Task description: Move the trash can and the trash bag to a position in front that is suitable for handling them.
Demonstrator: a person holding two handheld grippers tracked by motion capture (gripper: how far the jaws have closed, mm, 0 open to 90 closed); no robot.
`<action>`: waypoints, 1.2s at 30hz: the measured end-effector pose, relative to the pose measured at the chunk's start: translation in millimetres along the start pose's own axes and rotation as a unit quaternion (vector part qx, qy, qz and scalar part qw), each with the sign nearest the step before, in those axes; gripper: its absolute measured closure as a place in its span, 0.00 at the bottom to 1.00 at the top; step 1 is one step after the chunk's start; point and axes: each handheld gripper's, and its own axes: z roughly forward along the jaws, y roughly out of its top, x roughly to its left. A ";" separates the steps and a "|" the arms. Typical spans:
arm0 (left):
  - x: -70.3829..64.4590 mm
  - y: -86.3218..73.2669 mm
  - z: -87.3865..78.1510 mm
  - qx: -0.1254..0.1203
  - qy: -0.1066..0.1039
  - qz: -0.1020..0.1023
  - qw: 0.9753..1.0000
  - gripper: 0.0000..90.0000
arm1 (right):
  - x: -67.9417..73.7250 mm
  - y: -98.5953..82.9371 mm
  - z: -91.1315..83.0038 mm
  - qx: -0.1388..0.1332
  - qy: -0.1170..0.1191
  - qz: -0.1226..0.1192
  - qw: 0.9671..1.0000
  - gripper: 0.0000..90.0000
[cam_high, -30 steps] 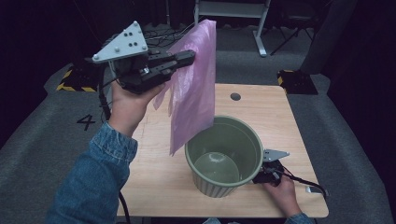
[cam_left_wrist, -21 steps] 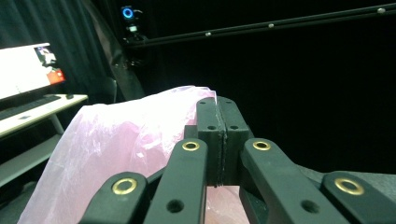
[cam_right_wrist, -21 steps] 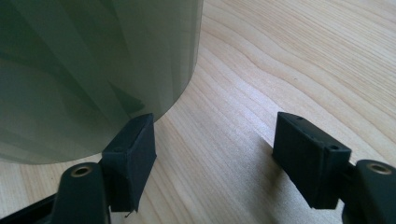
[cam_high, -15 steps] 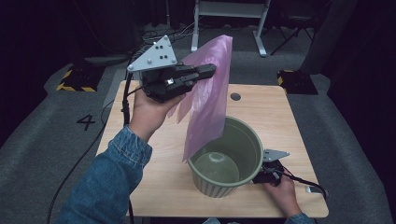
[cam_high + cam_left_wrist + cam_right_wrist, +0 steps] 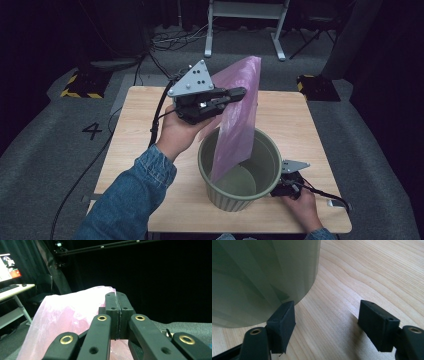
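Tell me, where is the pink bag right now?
In the high view the pink bag hangs near the table's middle, pinched by the left gripper, with its bottom end dipping inside the green bin.

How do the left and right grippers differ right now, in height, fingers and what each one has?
The left gripper is raised above the table; the right gripper sits low beside the green bin. The left fingers are shut on the pink bag, whose lower end hangs into the bin; the right fingers are spread wide, holding nothing, one close against the bin's wall. Both are hand-held and have black fingers.
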 end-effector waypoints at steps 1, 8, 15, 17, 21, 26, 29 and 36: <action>-1.3 -1.2 1.8 0.001 -0.001 0.001 1.000 0.99 | 0.0 0.0 0.0 0.000 0.000 0.000 1.000 0.33; -12.0 -16.9 11.9 0.015 -0.005 0.007 1.000 0.99 | 0.0 0.0 0.0 0.000 0.000 0.000 1.000 0.33; -18.0 -37.6 11.8 0.036 -0.003 0.004 0.999 0.99 | 0.0 0.0 0.0 0.000 0.000 0.000 1.000 0.33; -19.9 -43.8 10.3 0.042 -0.001 0.004 0.999 0.99 | 0.0 0.0 0.0 0.000 0.000 0.000 1.000 0.33; -25.7 -55.5 7.9 0.049 0.000 0.002 0.999 0.99 | 0.0 0.0 0.0 0.000 0.000 0.000 1.000 0.33; -31.3 -69.8 6.0 0.058 -0.001 -0.006 0.998 0.99 | 0.0 0.0 0.0 0.000 0.000 0.000 1.000 0.33; -33.2 -77.9 3.9 0.064 0.000 -0.012 0.998 0.99 | 0.0 0.0 0.0 0.000 0.000 0.000 1.000 0.33; -33.9 -95.0 1.6 0.083 0.001 -0.029 0.996 0.99 | 0.0 0.0 0.0 0.000 0.000 0.000 1.000 0.33</action>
